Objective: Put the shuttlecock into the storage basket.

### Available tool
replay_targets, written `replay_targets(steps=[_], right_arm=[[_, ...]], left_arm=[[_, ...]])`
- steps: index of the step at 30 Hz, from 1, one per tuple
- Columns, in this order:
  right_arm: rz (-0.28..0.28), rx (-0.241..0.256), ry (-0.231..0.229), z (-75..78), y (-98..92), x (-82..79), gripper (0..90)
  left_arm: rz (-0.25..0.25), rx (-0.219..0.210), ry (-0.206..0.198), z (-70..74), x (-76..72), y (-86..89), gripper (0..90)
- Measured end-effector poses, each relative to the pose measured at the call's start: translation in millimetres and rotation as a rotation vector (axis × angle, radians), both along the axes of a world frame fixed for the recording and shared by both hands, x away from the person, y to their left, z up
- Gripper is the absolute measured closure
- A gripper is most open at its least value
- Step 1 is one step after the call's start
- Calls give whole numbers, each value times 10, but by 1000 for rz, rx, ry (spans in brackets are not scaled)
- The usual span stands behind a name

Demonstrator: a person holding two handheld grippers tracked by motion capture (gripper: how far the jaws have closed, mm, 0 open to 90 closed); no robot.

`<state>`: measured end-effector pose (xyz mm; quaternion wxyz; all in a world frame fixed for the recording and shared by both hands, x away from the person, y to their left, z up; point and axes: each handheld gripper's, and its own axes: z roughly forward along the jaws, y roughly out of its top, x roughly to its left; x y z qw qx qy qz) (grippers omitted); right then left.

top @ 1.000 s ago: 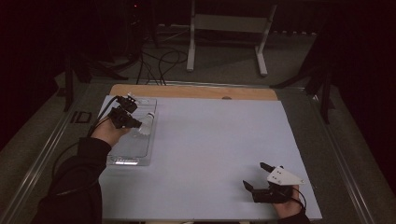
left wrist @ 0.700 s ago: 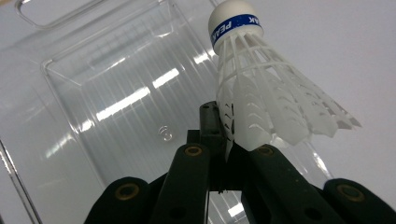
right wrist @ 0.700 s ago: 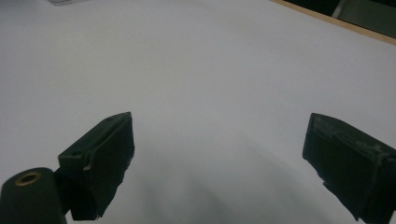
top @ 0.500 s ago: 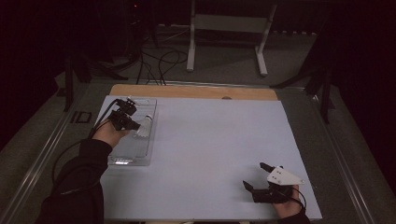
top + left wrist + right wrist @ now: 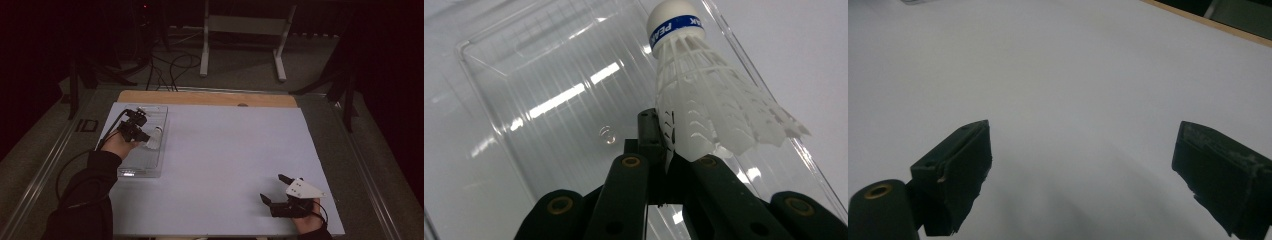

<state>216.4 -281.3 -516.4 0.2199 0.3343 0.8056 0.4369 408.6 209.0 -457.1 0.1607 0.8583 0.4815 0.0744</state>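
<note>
Now the left gripper (image 5: 134,125) has slid a little further over the clear tray (image 5: 131,173), its jaws pinched shut on the skirt of the white shuttlecock (image 5: 704,100); the drop looks close; the right gripper (image 5: 278,195) waits wide open, holding nothing.

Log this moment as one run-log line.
left tool: shut on shuttlecock skirt, over clear tray | right tool: open, idle on white table
</note>
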Motion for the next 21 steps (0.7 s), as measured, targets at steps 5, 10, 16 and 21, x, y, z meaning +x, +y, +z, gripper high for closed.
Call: replay_targets(steps=[5,10,16,21], right_arm=[[0,-1,0,0,0,-1,90],[0,0,1,0,-3,0,90],[-1,-3,2,-2,-2,0,91],[-1,-1,4,-4,-2,1,91]], left_arm=[[-1,9,10,-58,8,-18,900],[-5,14,32,-124,21,-23,900],[-4,18,47,-177,36,-26,900],[-7,23,60,-220,42,-48,900]])
